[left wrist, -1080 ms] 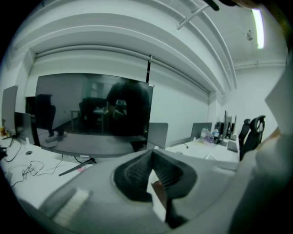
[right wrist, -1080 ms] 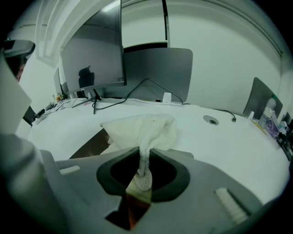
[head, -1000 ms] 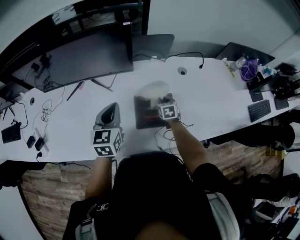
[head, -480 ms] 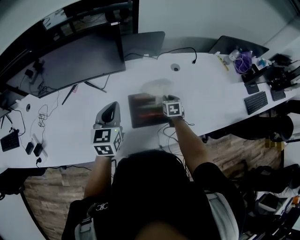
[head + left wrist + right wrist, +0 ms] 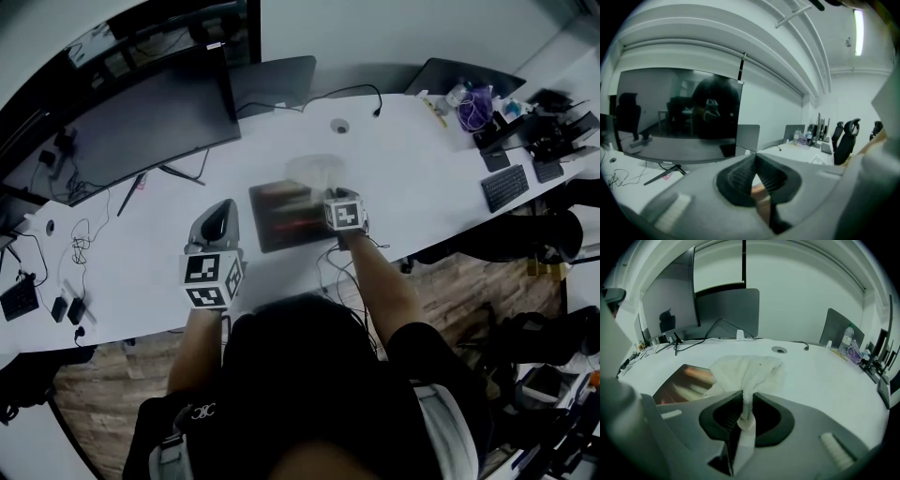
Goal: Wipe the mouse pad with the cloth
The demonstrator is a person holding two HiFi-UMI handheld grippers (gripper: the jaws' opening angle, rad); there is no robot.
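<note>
While pinching the cloth (image 5: 749, 367) tight in the right gripper (image 5: 742, 398), lays it at the far corner of the mouse pad (image 5: 680, 384); holds the left gripper (image 5: 756, 158) beside, jaws together, empty.

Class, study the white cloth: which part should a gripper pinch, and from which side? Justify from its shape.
Pinch the cloth at its gathered near end, coming from the person's side, as the right gripper does. That bunch is thick enough for the jaws; the rest fans loose ahead.
</note>
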